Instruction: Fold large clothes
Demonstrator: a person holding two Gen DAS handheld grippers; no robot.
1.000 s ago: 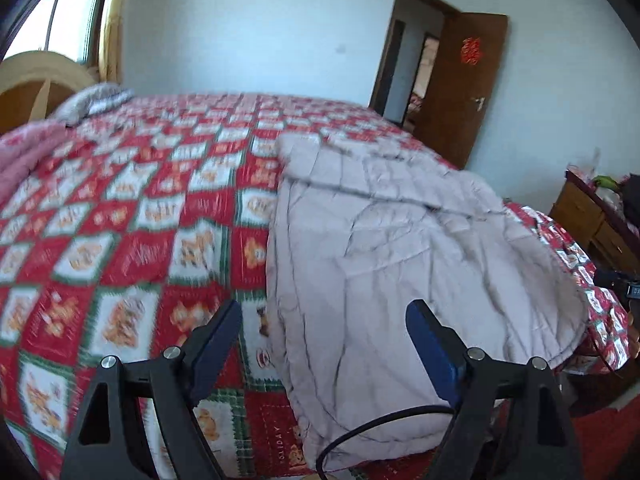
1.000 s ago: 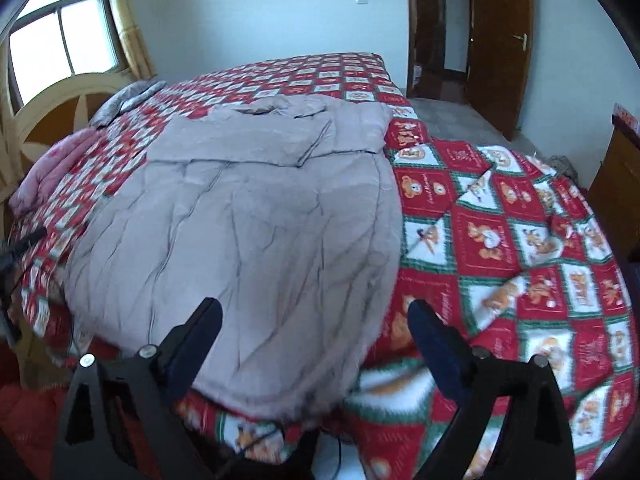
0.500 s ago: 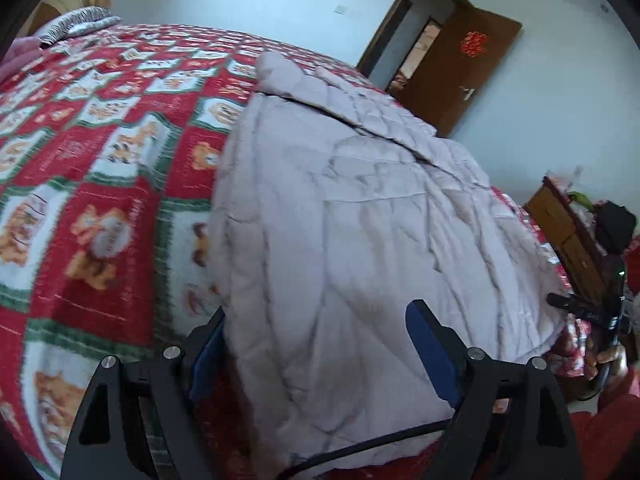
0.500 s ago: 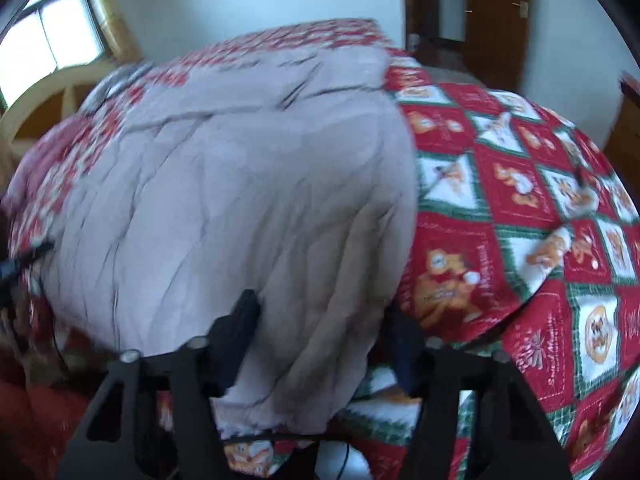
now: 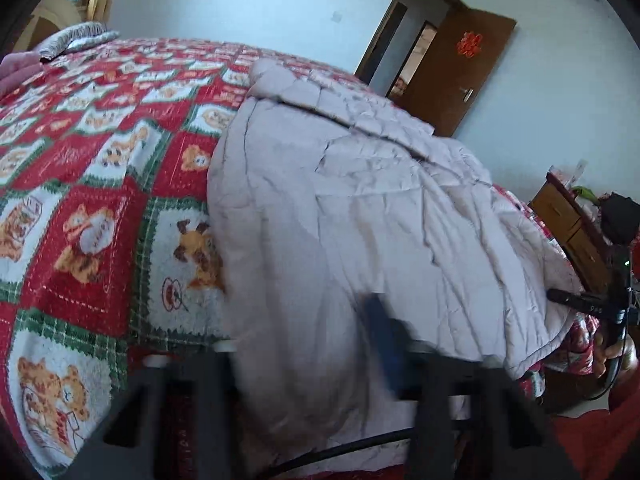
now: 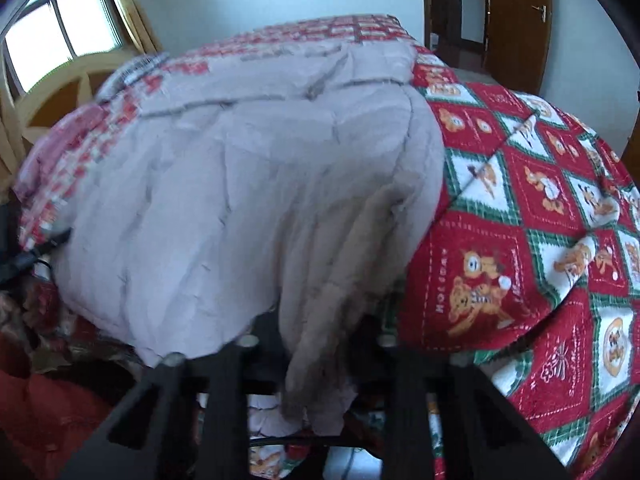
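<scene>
A pale grey quilted coat (image 5: 360, 200) lies spread flat on a bed covered by a red, green and white bear-patterned bedspread (image 5: 100, 160). Its near hem hangs over the bed's edge. My left gripper (image 5: 304, 344) is at the hem's left corner. Its jaws are closing with thick fabric between them, the blurred blue finger (image 5: 382, 332) sinks into the cloth, and the other finger is hidden behind the hem. In the right wrist view the coat (image 6: 240, 180) fills the middle. My right gripper (image 6: 316, 340) is closing on the hem's right corner, and fabric is bunched tight between its fingers.
A brown door (image 5: 452, 72) stands open at the far right. A wooden dresser (image 5: 568, 224) is beside the bed on the right. A window (image 6: 60, 32) and a curved wooden headboard (image 6: 60, 92) are at the far left. A pillow (image 5: 76, 38) lies at the bed's head.
Both grippers sank from above the bed to the coat's near hem. Their jaws went from wide open to pinching the fabric, and the right corner is now bunched up.
</scene>
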